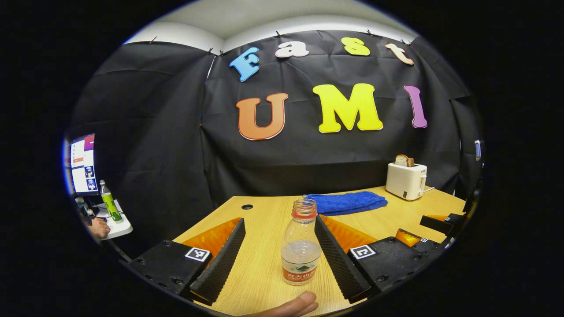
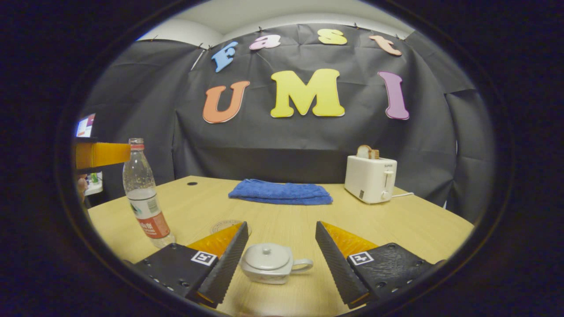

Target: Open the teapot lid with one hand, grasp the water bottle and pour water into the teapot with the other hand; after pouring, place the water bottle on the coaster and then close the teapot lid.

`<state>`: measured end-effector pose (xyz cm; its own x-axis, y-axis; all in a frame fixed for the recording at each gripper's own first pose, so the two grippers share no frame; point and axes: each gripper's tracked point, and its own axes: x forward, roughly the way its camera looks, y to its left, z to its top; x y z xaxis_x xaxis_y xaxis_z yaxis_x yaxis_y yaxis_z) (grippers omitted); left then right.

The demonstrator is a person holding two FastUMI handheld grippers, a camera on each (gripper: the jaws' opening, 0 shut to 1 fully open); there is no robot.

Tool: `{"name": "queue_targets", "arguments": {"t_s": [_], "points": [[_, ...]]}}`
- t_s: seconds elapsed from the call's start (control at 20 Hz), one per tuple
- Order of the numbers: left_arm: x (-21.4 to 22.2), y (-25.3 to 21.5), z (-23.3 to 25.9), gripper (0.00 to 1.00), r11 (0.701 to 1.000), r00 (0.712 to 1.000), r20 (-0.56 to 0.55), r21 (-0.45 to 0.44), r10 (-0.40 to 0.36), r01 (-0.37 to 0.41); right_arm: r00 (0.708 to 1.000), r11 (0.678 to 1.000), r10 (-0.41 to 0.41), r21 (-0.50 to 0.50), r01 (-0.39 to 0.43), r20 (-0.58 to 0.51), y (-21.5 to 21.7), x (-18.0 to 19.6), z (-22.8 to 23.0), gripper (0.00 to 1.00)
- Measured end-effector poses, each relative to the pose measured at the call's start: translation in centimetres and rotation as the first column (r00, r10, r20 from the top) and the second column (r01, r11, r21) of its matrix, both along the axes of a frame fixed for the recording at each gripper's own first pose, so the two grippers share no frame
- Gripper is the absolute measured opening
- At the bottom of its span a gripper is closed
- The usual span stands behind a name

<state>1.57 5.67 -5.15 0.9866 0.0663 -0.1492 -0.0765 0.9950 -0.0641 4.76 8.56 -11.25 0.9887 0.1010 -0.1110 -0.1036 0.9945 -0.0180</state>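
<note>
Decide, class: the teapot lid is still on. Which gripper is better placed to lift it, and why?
Right. The teapot sits between the right gripper's open fingers, lid on. The left gripper brackets the water bottle instead, ready for pouring.

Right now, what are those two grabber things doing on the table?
A person holds one gripper in each hand. The left gripper is open, with the clear uncapped plastic water bottle standing between its fingers, not yet squeezed. The right gripper is open around the small grey teapot, whose lid is still on. A round coaster lies on the wooden table. No water has been poured yet.
</note>
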Motion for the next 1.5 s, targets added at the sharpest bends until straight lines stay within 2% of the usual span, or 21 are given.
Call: {"name": "queue_targets", "arguments": {"t_s": [0.2,0.25,0.3,0.35,0.4,0.45,0.55,0.6,0.65,0.85,1.15,1.5], "points": [[0.2,-0.6,-0.2,0.99,1.000,1.000,-0.005,-0.007,-0.015,0.015,0.999,0.999,0.037,0.013,-0.037,-0.002,1.4,0.3,-0.1,0.70],[0.2,-0.4,-0.4,0.99,1.000,1.000,-0.009,-0.001,-0.012,0.012,1.000,1.000,0.031,0.002,-0.031,-0.004,1.3,0.6,-0.2,0.60],[0.3,-0.2,-0.6,0.99,1.000,1.000,-0.012,0.006,-0.008,0.008,1.000,1.000,0.024,-0.002,-0.024,-0.010,1.3,0.6,-0.4,0.55],[0.3,0.0,-0.5,0.99,1.000,1.000,-0.012,0.009,-0.006,0.006,0.999,1.000,0.029,0.002,-0.029,-0.023,1.5,0.7,-0.8,0.43],[0.2,0.2,-0.5,0.99,1.000,1.000,-0.012,0.010,-0.006,0.006,0.999,1.000,0.029,0.008,-0.029,-0.045,1.5,0.8,-1.3,0.38],[0.3,0.2,-0.5,0.99,1.000,1.000,-0.011,0.012,-0.007,0.007,0.997,0.999,0.036,0.012,-0.036,-0.065,1.7,0.9,-1.9,0.27],[0.4,0.1,-0.6,0.99,1.000,0.999,-0.008,0.006,-0.031,0.031,0.998,0.999,0.031,0.027,-0.029,-0.053,1.5,1.0,-1.7,0.16],[0.5,-0.1,-0.7,0.99,0.999,0.999,-0.007,-0.001,-0.052,0.052,0.998,0.999,0.029,0.030,-0.027,-0.053,1.3,1.1,-1.8,0.15],[0.4,-0.4,-0.8,0.99,0.997,0.997,-0.007,-0.008,-0.073,0.073,0.998,0.999,0.033,0.034,-0.032,-0.056,1.3,1.2,-1.7,0.04],[0.5,-0.8,-0.9,0.99,0.991,0.992,0.000,-0.034,-0.127,0.127,0.997,0.999,0.040,0.039,-0.038,-0.061,1.3,1.1,-1.5,0.05],[0.1,-1.7,-1.1,0.99,0.982,0.983,-0.001,-0.041,-0.185,0.185,0.998,0.998,0.058,-0.002,-0.058,0.007,2.3,-0.2,0.9,0.04],[0.7,-2.1,-2.7,0.99,0.980,0.980,-0.028,-0.003,-0.199,0.199,0.993,0.998,0.052,-0.044,-0.047,0.106,2.3,-2.8,3.8,0.04]]}}
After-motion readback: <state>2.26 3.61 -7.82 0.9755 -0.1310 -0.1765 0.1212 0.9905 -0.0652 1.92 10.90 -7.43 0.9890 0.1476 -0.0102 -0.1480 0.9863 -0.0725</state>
